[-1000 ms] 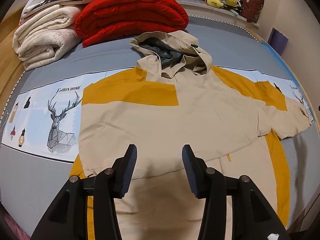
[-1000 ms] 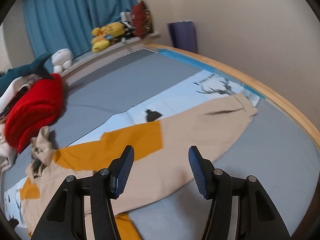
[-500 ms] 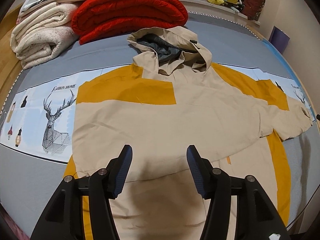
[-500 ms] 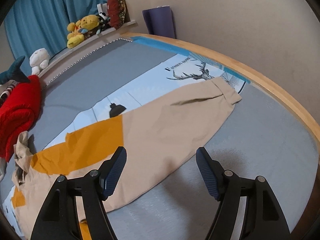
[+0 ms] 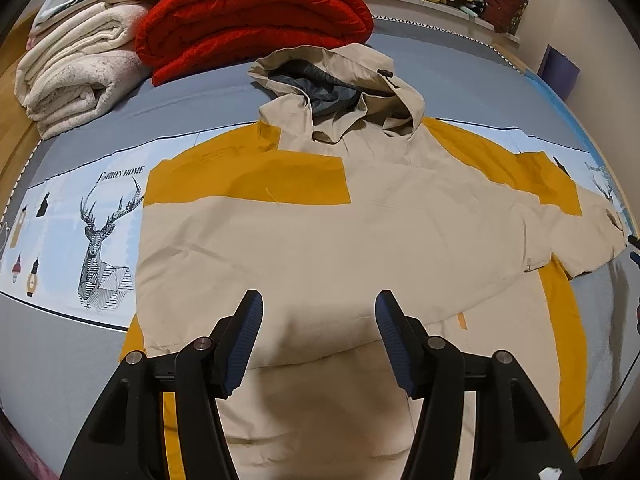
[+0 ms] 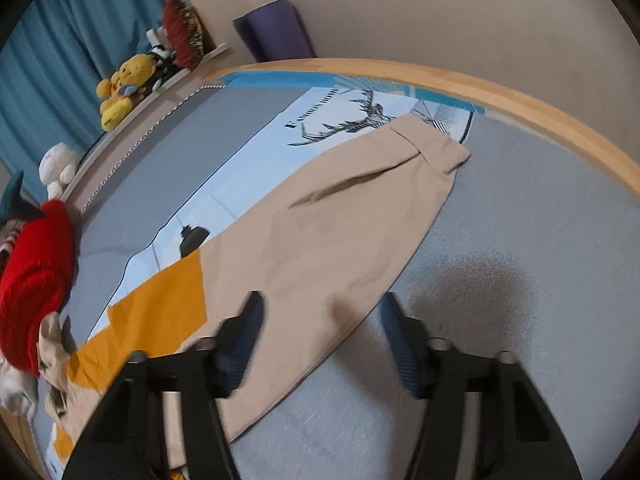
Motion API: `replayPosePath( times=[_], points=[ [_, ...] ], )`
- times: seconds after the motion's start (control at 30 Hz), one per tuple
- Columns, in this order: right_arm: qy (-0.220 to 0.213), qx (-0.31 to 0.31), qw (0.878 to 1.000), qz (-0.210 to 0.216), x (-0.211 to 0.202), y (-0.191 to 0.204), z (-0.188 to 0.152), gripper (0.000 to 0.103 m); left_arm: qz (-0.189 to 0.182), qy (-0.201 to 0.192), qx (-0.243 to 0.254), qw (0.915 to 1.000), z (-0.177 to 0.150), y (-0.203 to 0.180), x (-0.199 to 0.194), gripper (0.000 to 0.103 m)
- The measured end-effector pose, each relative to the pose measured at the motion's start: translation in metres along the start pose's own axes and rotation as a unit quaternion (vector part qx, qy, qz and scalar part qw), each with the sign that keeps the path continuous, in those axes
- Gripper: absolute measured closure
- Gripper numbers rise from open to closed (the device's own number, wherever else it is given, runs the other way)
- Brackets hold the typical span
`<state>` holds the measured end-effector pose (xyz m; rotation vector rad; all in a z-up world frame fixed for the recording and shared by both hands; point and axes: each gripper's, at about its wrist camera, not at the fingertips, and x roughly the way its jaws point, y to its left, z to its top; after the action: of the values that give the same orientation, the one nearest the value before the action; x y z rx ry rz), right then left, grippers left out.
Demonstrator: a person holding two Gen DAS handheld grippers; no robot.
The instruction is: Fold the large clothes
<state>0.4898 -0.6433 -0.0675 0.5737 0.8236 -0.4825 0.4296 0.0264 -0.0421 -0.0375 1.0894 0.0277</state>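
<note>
A beige and mustard hooded jacket (image 5: 320, 236) lies flat on the bed, hood (image 5: 340, 80) toward the far side. Its left sleeve is folded across the body. Its right sleeve (image 6: 344, 236) stretches out to the right, cuff (image 6: 432, 148) near the bed's wooden edge. My left gripper (image 5: 318, 336) is open and empty, hovering over the jacket's lower body. My right gripper (image 6: 320, 340) is open and empty, just above the lower edge of the outstretched sleeve, blurred by motion.
A folded red blanket (image 5: 252, 16) and cream blankets (image 5: 76, 76) are stacked beyond the hood. Plush toys (image 6: 124, 92) sit on a ledge by the blue curtain. A wooden bed rail (image 6: 520, 100) and a purple roll (image 6: 276, 28) border the right side.
My right gripper has swung right and forward along the sleeve toward the cuff and opened wider. My left gripper has opened a little and drifted slightly over the jacket.
</note>
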Motion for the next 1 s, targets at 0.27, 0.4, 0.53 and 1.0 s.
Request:
replayPosePath(
  times=[0.27,0.4,0.53,1.0],
  points=[
    [0.037,0.067,0.997,0.004,0.044,-0.034,-0.002,0.070,-0.004,0.003,0.012,0.9999,-0.001,-0.006,0.005,0.048],
    [0.051,0.105,0.993,0.009,0.063,-0.050,-0.004,0.068,-0.005,0.005,0.009,0.9999,0.000,-0.006,0.007,0.048],
    [0.032,0.131,0.991,0.023,0.072,-0.057,-0.002,0.067,-0.008,0.006,0.011,0.9999,0.000,-0.008,0.008,0.048],
    [-0.088,0.065,0.994,-0.007,0.019,0.003,0.023,0.100,-0.020,-0.007,-0.028,0.9994,0.011,0.020,-0.009,0.048]
  ],
)
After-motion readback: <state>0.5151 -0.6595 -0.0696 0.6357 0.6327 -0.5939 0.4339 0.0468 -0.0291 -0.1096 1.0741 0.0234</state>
